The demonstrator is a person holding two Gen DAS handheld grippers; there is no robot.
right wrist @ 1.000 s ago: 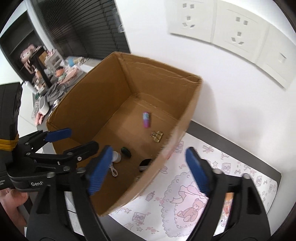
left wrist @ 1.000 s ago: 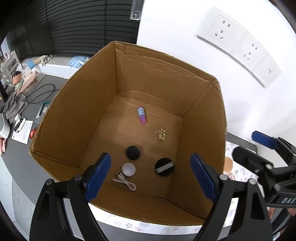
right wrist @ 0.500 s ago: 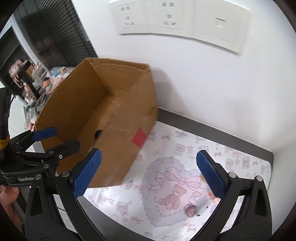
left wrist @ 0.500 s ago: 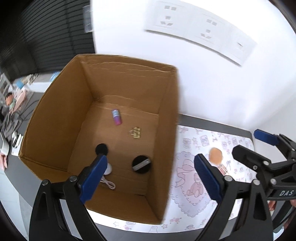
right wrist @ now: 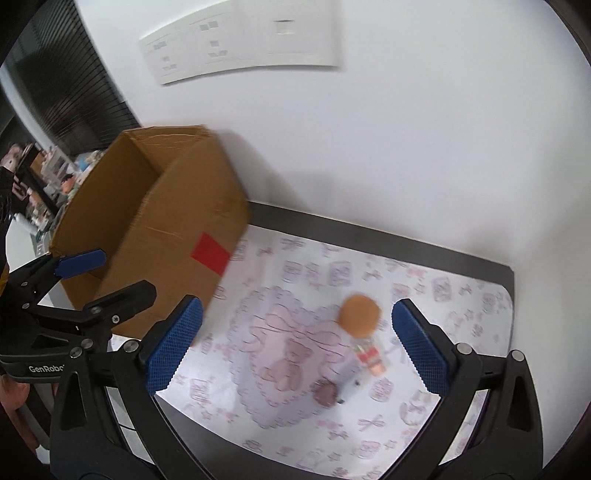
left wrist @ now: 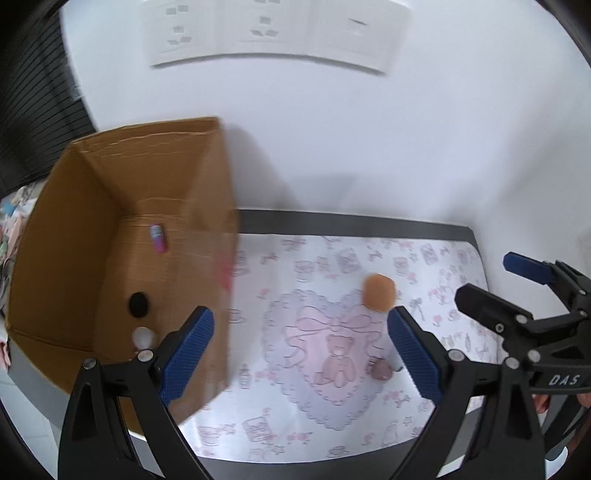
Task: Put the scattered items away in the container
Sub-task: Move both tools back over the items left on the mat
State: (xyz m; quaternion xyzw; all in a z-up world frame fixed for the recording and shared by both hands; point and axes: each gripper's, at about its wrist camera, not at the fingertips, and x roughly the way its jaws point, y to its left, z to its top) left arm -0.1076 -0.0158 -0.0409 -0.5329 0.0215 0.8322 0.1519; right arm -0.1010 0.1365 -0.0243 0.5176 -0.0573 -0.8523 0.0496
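An open cardboard box [left wrist: 207, 236] [right wrist: 192, 229] stands at the left of a pink patterned mat [left wrist: 332, 369] [right wrist: 295, 369]. Inside it lie a pink tube [left wrist: 157, 238], a black disc [left wrist: 138, 304] and a white cap [left wrist: 143, 336]. On the mat lie an orange round puff [left wrist: 377, 291] [right wrist: 359, 314], a small red and white packet [right wrist: 371, 356], a small brown round item [left wrist: 380, 371] [right wrist: 325, 394] and a white stick-like piece [right wrist: 351, 386]. My left gripper [left wrist: 299, 354] is open and empty above the mat. My right gripper [right wrist: 295, 343] is open and empty above the scattered items.
A white wall with socket plates [left wrist: 266, 33] [right wrist: 240, 40] stands behind the dark table [right wrist: 406, 236]. Black blinds [right wrist: 74, 85] and cluttered shelves [right wrist: 40, 173] are at the far left. Each gripper shows in the other's view: right one [left wrist: 535, 306], left one [right wrist: 74, 291].
Both grippers have swung right, away from above the box to above the mat. The box has shifted to the left of both views, and the scattered items have come into view.
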